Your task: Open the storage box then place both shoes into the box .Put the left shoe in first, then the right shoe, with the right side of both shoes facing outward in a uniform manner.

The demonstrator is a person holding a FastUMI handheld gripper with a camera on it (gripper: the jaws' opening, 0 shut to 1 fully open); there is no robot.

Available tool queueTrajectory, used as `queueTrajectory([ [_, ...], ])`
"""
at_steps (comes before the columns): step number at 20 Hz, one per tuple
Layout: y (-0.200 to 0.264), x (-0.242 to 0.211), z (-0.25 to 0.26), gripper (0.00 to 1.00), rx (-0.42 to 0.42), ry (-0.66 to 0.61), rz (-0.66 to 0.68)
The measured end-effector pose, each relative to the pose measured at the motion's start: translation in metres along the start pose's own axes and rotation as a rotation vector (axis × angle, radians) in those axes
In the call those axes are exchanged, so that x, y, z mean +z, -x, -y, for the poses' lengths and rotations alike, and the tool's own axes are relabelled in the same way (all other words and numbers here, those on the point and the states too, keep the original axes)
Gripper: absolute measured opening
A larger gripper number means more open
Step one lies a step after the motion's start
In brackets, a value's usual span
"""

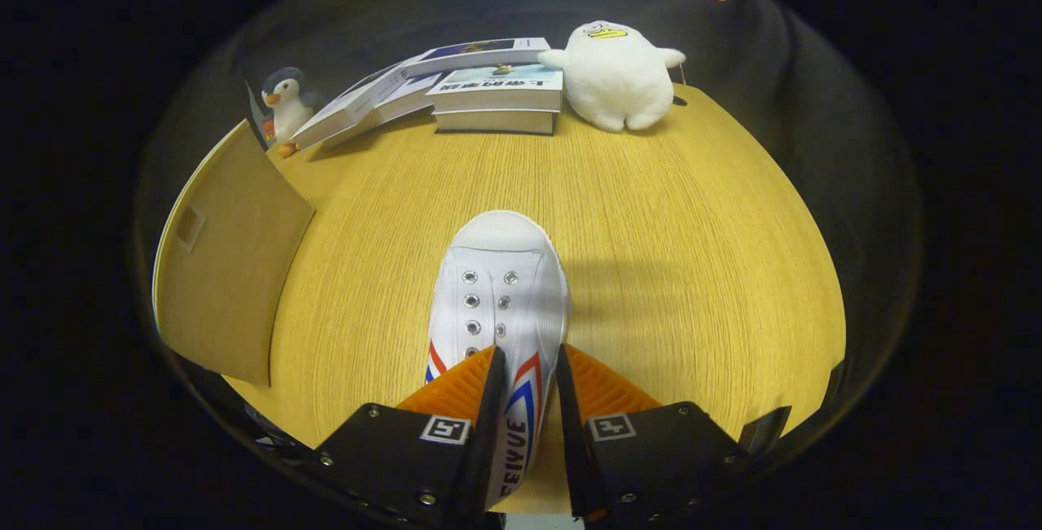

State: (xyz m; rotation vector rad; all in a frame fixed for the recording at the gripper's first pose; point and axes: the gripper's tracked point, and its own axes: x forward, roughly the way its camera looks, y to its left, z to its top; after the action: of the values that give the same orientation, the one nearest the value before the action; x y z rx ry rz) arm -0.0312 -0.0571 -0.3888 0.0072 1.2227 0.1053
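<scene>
The pale wood-grain surface [651,253] is carrying everything here, and at about nine o'clock from the jaws the tan cardboard lid of the storage box [224,269] is standing raised and tilted, so the box looks to be already open and ready to receive. Off at twelve o'clock, well beyond the action, the stack of paperback books [488,94] is lying flat with one leaning against it, the round white plush duck [615,74] sitting just beside them at one o'clock, and the small grey-and-white plush penguin [285,107] standing at eleven o'clock near the lid's far corner.

Now the main event: the white canvas sneaker with red and blue side stripes [501,294] is sitting between the fingers, and the gripper [529,367] is pinching it across the rear upper, both fingers pressing on the sides. That grip near the heel is, I reckon, keeping the shoe steady for carrying. Its long axis is running straight ahead, toe pointing to twelve o'clock, heel back between the jaws.
</scene>
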Motion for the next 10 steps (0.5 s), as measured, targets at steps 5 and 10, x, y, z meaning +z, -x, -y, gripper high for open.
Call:
queueTrajectory([
  [5, 0.002, 0.005, 0.008, 0.01, -0.028, -0.118, 0.024],
  [10, 0.021, 0.008, -0.003, 0.00, 0.043, -0.192, 0.029],
])
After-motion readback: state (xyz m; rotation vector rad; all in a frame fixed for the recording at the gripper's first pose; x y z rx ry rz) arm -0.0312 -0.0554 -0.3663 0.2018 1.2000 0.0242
